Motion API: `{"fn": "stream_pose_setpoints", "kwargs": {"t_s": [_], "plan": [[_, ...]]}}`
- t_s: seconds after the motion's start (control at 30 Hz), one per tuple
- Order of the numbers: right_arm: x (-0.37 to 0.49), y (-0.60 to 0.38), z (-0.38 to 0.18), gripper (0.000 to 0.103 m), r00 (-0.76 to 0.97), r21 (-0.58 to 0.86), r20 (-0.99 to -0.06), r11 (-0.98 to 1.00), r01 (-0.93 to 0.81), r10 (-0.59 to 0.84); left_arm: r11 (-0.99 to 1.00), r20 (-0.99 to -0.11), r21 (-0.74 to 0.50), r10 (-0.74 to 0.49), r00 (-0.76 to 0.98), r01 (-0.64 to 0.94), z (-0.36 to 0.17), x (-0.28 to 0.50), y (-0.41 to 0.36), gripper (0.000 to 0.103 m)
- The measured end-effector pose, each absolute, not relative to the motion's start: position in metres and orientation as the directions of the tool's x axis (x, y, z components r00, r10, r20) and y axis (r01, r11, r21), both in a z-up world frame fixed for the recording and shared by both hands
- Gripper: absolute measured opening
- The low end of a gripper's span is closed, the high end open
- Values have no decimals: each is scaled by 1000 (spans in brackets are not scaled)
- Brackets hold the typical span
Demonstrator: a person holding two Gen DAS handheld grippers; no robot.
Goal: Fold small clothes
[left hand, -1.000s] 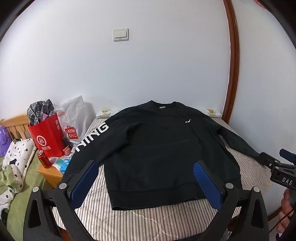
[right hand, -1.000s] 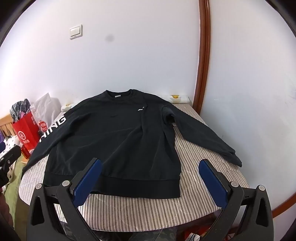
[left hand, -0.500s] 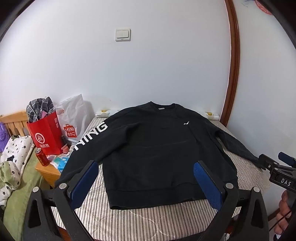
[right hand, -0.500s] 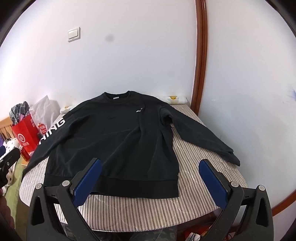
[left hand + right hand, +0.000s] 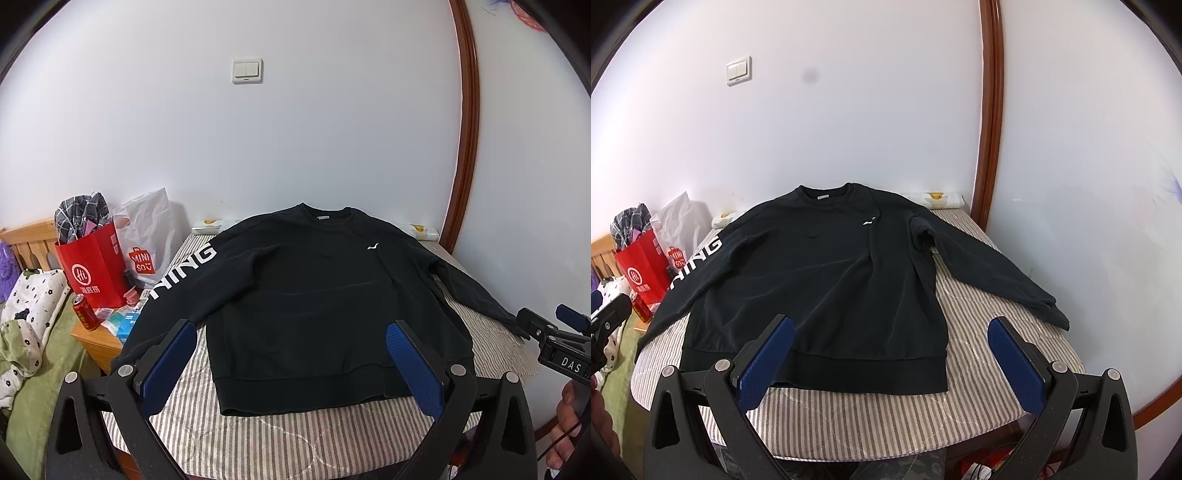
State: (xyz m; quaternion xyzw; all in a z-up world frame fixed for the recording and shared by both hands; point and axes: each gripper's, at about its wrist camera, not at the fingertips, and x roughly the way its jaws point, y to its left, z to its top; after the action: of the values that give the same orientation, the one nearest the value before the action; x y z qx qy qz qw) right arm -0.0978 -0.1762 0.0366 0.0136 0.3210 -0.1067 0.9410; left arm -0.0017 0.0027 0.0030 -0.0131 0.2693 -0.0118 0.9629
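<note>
Sweatshirt: black sweatshirt [image 5: 314, 295] is lying flat, front up, on the striped table cover [image 5: 295, 435], collar toward the wall, hem nearest the cameras.
Sleeves: both are spreading outward; the lettered sleeve [image 5: 184, 269] is running to the table's left edge, the plain sleeve [image 5: 990, 273] is angling toward the right edge.
Left gripper [image 5: 291, 365]: hovering above the hem, blue pads spread wide, gripping nothing.
Right gripper [image 5: 892, 362]: hovering over the hem's right corner, pads likewise wide apart, nothing between them.
Surroundings: red shopping bag [image 5: 92, 269], white plastic bag [image 5: 147, 240] and a red can [image 5: 85, 312] are sitting left of the table; light switch [image 5: 247, 71] on the wall.
</note>
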Motion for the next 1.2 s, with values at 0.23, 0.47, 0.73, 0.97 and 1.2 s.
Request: {"fn": "stream_pose_setpoints", "kwargs": {"t_s": [0.23, 0.47, 0.73, 0.97, 1.2], "plan": [[-101, -175, 37, 103, 774, -40, -603, 977, 210, -191, 999, -513, -30, -25, 858, 11, 2, -4, 6, 103], [-102, -174, 36, 103, 774, -38, -604, 977, 211, -191, 999, -508, -31, -21, 861, 6, 1, -8, 8, 103], [-100, -176, 37, 103, 773, -37, -604, 976, 215, -194, 999, -505, -36, -19, 863, 1, 1, -10, 9, 103], [-100, -178, 36, 103, 773, -36, -603, 974, 222, -198, 999, -507, -37, -16, 862, -4, 2, -9, 11, 103], [-101, -179, 34, 103, 772, -33, -604, 974, 224, -198, 999, -498, -37, -15, 867, -4, 3, -9, 13, 103]]}}
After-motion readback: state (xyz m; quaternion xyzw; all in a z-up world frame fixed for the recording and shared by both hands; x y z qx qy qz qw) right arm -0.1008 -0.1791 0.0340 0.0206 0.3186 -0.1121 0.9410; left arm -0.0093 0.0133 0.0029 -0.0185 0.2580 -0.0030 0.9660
